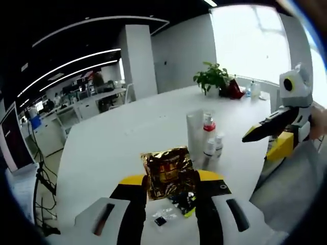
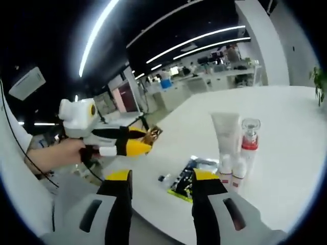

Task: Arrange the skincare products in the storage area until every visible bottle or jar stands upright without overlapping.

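My left gripper [image 1: 171, 179] is shut on a crinkled gold foil packet [image 1: 168, 172], held above the white table [image 1: 112, 148]. Past it stand a white tube [image 1: 194, 133], a clear-capped bottle with a red band [image 1: 208, 126] and two small white bottles [image 1: 213, 147], all upright and close together. A dark sachet with green print [image 1: 185, 202] lies flat below the packet. The right gripper view has the same tube [image 2: 227, 133], red-banded bottle [image 2: 249, 139], small bottles [image 2: 231, 172] and sachet [image 2: 188, 182]. My right gripper [image 2: 162, 176] is open, with nothing between its jaws. The left gripper [image 2: 134, 146] holds the gold packet [image 2: 153, 134] at the left.
A small black piece [image 1: 160, 221] lies by the sachet near the table's edge. A potted plant [image 1: 212, 77] and some bottles [image 1: 253, 89] stand at the far end. The right gripper [image 1: 271, 133] hovers off the table's right side. A hand [image 2: 59, 153] grips the left tool.
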`<state>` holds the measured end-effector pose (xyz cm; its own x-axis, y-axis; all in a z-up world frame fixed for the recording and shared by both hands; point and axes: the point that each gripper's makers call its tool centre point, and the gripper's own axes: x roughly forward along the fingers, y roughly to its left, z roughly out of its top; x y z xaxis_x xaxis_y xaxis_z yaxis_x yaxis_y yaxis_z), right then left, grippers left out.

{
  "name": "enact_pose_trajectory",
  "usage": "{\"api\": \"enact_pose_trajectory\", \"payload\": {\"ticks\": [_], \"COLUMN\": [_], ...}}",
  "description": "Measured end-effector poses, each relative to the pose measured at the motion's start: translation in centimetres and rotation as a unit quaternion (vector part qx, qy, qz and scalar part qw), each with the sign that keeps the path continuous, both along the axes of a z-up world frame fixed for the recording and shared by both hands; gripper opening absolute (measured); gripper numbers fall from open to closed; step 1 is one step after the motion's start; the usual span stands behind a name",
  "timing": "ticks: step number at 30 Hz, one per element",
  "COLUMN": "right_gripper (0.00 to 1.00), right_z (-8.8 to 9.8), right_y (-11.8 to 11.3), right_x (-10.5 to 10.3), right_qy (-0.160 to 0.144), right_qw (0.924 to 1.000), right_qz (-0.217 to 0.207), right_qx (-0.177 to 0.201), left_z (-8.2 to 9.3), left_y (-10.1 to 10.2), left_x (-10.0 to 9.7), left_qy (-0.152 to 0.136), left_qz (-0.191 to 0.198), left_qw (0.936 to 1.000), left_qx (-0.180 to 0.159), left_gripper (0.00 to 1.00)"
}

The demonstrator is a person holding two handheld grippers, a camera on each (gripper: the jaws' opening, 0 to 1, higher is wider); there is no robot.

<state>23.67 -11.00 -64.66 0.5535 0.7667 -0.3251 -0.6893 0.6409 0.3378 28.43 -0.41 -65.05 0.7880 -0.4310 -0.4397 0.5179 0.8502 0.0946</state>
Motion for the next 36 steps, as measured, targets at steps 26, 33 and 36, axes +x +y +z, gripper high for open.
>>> {"api": "enact_pose_trajectory", "payload": {"ticks": [26,33,36], "right_gripper": [0.14,0.02,0.01], "right_z": [0.9,0.5,0.5], "right_y": [2.7,3.1,3.2], "right_x": [-0.7,-1.1,-1.1], "right_qy": [0.064,0.073,0.076], "right_qw": [0.9905,0.9893,0.9886], "right_qz": [0.008,0.012,0.012], "right_qx": [0.122,0.125,0.129], "left_z": [1.4,0.9,0.9], "left_y": [-5.6,-5.5,-5.4], "left_x": [-6.1,-6.5,-6.5], "left_qy": [-0.050,-0.043,-0.042], "left_qz": [-0.096,-0.093,-0.090], "left_qw": [0.9935,0.9945,0.9948], "left_qx": [0.034,0.024,0.023], "left_gripper": [0.39,0.39,0.39]}}
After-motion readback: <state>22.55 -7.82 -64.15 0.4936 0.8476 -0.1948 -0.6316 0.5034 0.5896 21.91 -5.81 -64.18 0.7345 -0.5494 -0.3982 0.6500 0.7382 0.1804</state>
